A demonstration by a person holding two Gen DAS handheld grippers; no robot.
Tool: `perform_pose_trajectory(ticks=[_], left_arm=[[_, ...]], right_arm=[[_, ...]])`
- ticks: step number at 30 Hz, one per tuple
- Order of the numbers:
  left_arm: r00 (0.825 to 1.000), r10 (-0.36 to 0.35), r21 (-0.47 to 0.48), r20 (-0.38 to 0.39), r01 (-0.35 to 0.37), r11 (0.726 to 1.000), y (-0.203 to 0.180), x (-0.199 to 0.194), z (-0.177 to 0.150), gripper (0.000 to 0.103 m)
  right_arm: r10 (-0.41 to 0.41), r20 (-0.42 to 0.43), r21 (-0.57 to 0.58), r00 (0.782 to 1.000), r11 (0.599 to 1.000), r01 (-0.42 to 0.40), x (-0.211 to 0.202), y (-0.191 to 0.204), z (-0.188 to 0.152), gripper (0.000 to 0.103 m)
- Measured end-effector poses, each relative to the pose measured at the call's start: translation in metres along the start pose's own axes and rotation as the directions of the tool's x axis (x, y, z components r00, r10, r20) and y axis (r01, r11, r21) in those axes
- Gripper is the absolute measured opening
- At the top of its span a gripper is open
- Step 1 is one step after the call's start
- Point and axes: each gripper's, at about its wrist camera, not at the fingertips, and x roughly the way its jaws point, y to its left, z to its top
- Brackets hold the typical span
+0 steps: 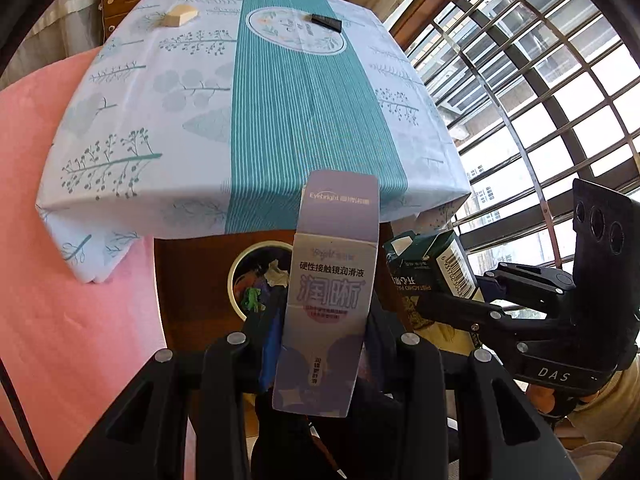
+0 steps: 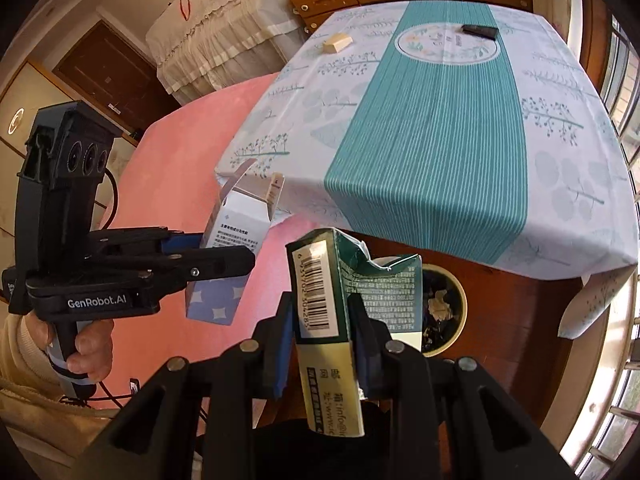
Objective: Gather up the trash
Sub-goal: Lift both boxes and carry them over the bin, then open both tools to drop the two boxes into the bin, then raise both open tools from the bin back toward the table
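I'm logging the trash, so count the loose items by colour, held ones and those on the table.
Purple: 1, box in left gripper
Green: 1, carton in right gripper
Cream: 1, block
Black: 1, bar
Total: 4

Both grippers tilt steeply down, side by side. Left gripper (image 1: 320, 344) has its fingers (image 1: 269, 344) clamped on a box (image 1: 332, 280); right gripper (image 2: 320, 344) pinches a carton (image 2: 320, 292). Bare hand (image 2: 88, 352) wraps the left handle.
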Motion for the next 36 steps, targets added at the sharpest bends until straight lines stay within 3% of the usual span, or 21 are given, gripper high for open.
perform_pose_trajectory(ticks=[9,14,20,23,25,27,31,36], left_arm=[[0.992,0.043,-0.067,-0.116,-0.051,0.996,0.018,0.109,-0.032,0.034],[0.985,0.078,-0.105,-0.156,-0.095,0.99,0.038,0.196,-0.046,0.034],[0.97,0.147,-0.087,-0.195,-0.167,0.982,0.07,0.306,-0.057,0.035],[0.964,0.151,-0.119,-0.218,-0.18,0.977,0.091,0.347,-0.064,0.045],[0.961,0.194,-0.104,-0.199,-0.218,0.97,0.099,0.364,-0.067,0.071],[0.95,0.256,-0.071,-0.18,-0.272,0.96,0.102,0.374,-0.069,0.081],[0.939,0.296,-0.078,-0.175,-0.313,0.947,0.11,0.375,-0.068,0.081],[0.937,0.323,-0.116,-0.134,-0.338,0.934,0.111,0.347,-0.063,0.081]], right_arm=[[-0.015,-0.067,0.173,0.998,0.985,0.027,0.085,-0.07,-0.04,0.026],[-0.007,-0.072,0.276,0.997,0.961,0.027,0.159,-0.127,-0.064,0.026],[0.007,-0.102,0.357,0.995,0.934,0.03,0.251,-0.195,-0.088,0.029],[0.015,-0.115,0.408,0.993,0.912,0.033,0.284,-0.222,-0.097,0.033],[-0.016,-0.116,0.41,0.993,0.91,0.063,0.298,-0.232,-0.099,0.051],[-0.021,-0.115,0.417,0.993,0.906,0.067,0.307,-0.24,-0.101,0.059],[-0.053,-0.116,0.396,0.992,0.913,0.095,0.308,-0.24,-0.1,0.059],[-0.075,-0.117,0.378,0.99,0.919,0.114,0.293,-0.229,-0.096,0.059]])
